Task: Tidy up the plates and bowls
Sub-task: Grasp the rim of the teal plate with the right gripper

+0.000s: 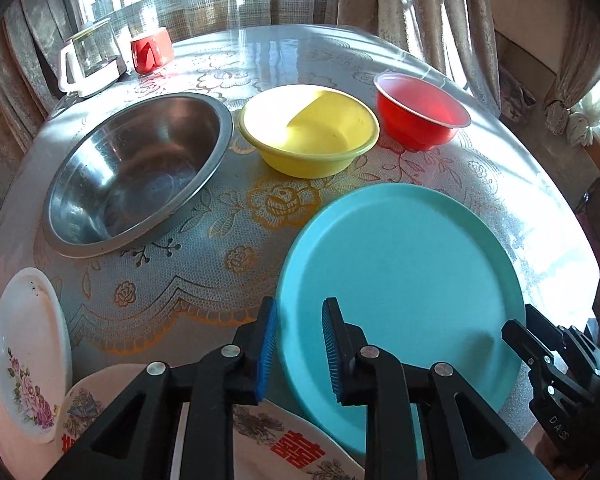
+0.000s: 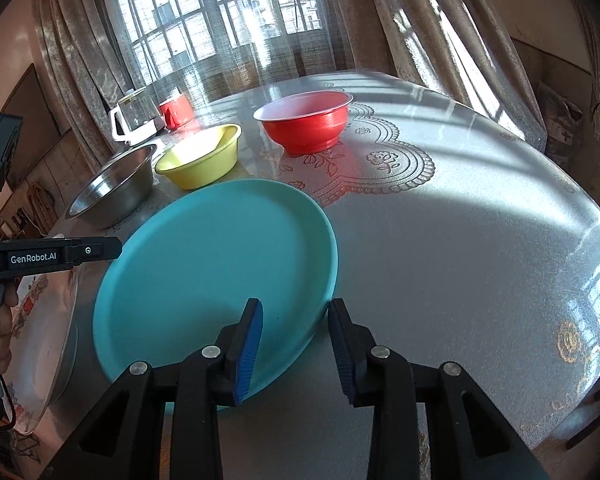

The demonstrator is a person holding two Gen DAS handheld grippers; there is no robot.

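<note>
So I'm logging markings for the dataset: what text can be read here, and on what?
"GenRobot.AI": side of the left gripper.
"DAS": body of the right gripper; it may continue out of view.
Red Chinese characters on the floral plate: partly hidden, not readable.

Your left gripper point(image 1: 300, 344) straddles the near-left rim of the teal plate point(image 1: 412, 280), apparently pinching it. Beyond that plate sit the yellow bowl point(image 1: 308, 128) and red bowl point(image 1: 420, 112); the steel bowl point(image 1: 136, 172) lies to its left.
</note>
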